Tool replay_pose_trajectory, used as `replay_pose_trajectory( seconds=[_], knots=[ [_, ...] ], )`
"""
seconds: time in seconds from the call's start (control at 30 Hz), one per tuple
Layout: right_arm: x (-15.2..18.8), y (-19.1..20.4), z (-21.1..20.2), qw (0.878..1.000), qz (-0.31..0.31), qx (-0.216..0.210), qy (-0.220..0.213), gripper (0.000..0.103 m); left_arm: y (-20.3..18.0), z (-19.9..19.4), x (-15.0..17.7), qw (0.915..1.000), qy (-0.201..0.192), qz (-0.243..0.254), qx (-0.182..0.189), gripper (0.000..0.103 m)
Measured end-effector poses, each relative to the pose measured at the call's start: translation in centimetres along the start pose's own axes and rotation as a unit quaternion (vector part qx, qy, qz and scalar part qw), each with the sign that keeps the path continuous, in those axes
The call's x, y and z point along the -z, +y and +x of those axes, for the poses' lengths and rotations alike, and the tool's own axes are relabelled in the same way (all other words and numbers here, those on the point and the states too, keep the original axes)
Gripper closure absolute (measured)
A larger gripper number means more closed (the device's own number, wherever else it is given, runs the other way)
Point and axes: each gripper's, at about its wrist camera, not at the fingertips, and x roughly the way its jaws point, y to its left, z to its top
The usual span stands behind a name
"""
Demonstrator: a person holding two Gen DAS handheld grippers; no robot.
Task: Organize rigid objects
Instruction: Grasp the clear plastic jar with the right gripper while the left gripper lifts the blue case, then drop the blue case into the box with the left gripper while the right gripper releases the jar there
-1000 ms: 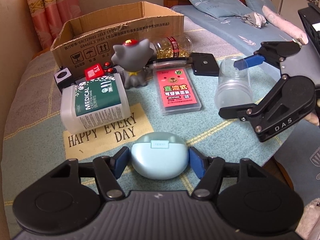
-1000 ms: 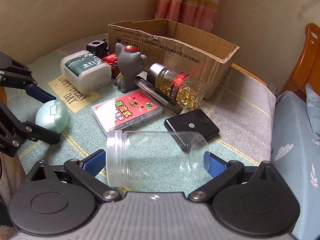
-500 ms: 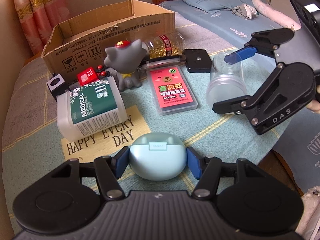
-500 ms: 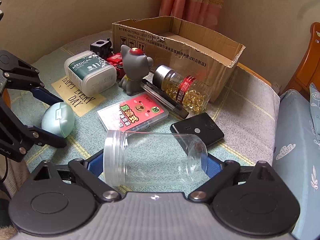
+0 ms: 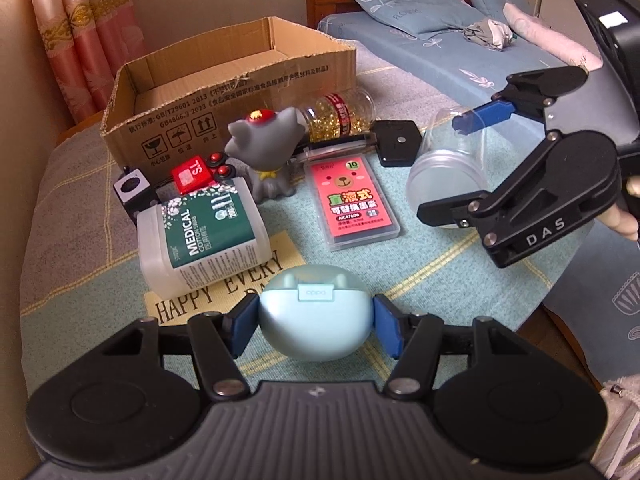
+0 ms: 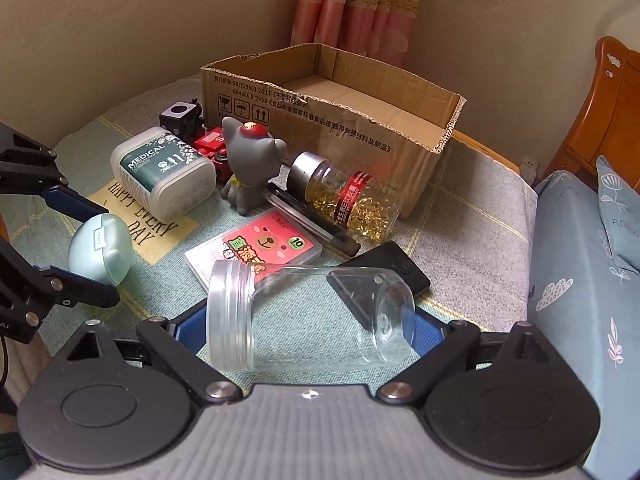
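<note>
My left gripper (image 5: 316,324) is shut on a pale blue earbud case (image 5: 315,312) and holds it above the table's near side; the case also shows in the right wrist view (image 6: 100,249). My right gripper (image 6: 308,326) is shut on a clear plastic jar (image 6: 308,316), held lying sideways, end to end between the pads; the jar shows in the left wrist view (image 5: 448,168) too. An open cardboard box (image 5: 224,100) stands at the back of the table, and it shows in the right wrist view (image 6: 340,112).
On the table lie a medical cotton swab tub (image 5: 200,236), a grey cat figure (image 5: 266,152), a pink card case (image 5: 352,200), a bottle of gold capsules (image 5: 340,114), a black flat device (image 5: 398,142), a red toy (image 5: 192,170) and a "HAPPY EVERY DAY" card (image 5: 224,292). A bed (image 5: 460,48) lies to the right.
Both grippers have risen with their loads: the earbud case and the jar have come up off the table. The right gripper has moved toward the box.
</note>
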Motion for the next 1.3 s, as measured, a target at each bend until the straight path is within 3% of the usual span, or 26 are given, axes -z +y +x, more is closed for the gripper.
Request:
replay_pose_trajectory(
  seconds=[0.27,0.4,0.57,0.77,0.9,1.17,1.3],
  knots=[
    [-2.9,-0.3,-1.2,1.0,0.012,0.009,-0.019,0.005,1.2,-2.4,-3.4,0.9989,-0.041,0.013,-0.016,0.043],
    [-5.0,-1.1,-1.8,0.999,0.013,0.014,-0.041,0.005,3.2,-3.4,-6.8,0.9969,-0.074,0.005,-0.025,0.043],
    [-7.8,-2.2,-1.7,0.998,0.02,0.015,-0.06,0.005,6.0,-2.8,-11.6,0.9934,-0.095,0.007,-0.064,0.043],
    [-11.3,-3.7,-0.8,0.997,0.03,0.02,-0.071,0.005,9.6,1.1,-16.9,0.9929,-0.072,-0.004,-0.095,0.043],
    [-12.7,-4.3,-0.3,0.996,0.027,0.035,-0.074,0.005,12.3,4.3,-19.3,0.9951,-0.042,-0.043,-0.078,0.043],
    [-12.6,-5.1,0.7,0.997,0.008,0.04,-0.059,0.005,14.5,10.4,-21.7,0.992,0.009,-0.058,-0.112,0.043],
    [-12.5,-5.8,1.1,0.998,0.009,0.04,-0.054,0.005,15.2,11.9,-22.3,0.9902,0.01,-0.066,-0.123,0.042]
  ],
)
